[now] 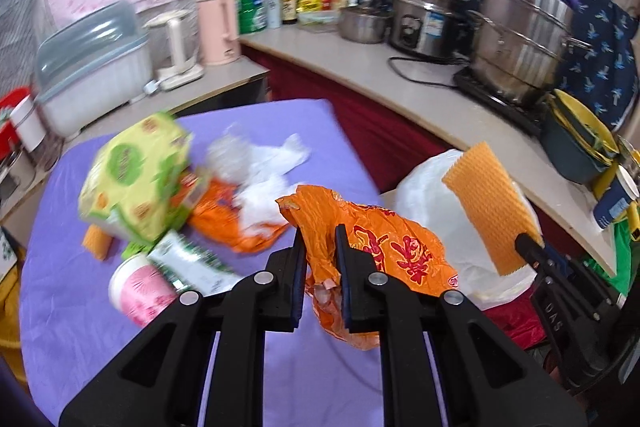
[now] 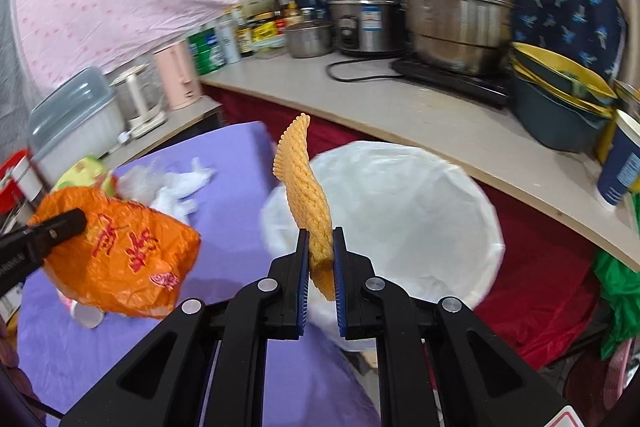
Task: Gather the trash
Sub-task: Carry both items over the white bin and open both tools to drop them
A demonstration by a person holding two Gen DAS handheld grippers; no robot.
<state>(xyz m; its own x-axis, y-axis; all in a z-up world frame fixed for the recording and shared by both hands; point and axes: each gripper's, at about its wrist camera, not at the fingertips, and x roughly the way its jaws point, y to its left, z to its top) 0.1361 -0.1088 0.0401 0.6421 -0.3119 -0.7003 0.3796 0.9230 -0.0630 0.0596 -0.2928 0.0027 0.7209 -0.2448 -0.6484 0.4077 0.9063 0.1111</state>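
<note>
My left gripper [image 1: 319, 239] is shut on a crumpled orange plastic bag [image 1: 384, 243] with red print, lifted above the purple table [image 1: 80, 307]. The same orange bag [image 2: 120, 251] shows at the left of the right wrist view. My right gripper [image 2: 321, 241] is shut on an orange foam net sleeve [image 2: 306, 195], held upright in front of the white-lined bin [image 2: 400, 211]. From the left wrist view that foam sleeve [image 1: 488, 207] hangs before the white bin [image 1: 424, 195]. More trash lies on the table: a green-yellow packet [image 1: 136, 175], white plastic [image 1: 260, 163], a pink cup [image 1: 138, 291].
A counter [image 1: 360, 67] runs behind with a large steel steamer pot [image 1: 520, 43], a rice cooker [image 1: 424, 19], a pink kettle [image 1: 218, 29], bottles and a lidded plastic box [image 1: 92, 67]. Stacked bowls [image 2: 560, 99] sit at the counter's right. Red cloth [image 2: 552, 267] hangs below it.
</note>
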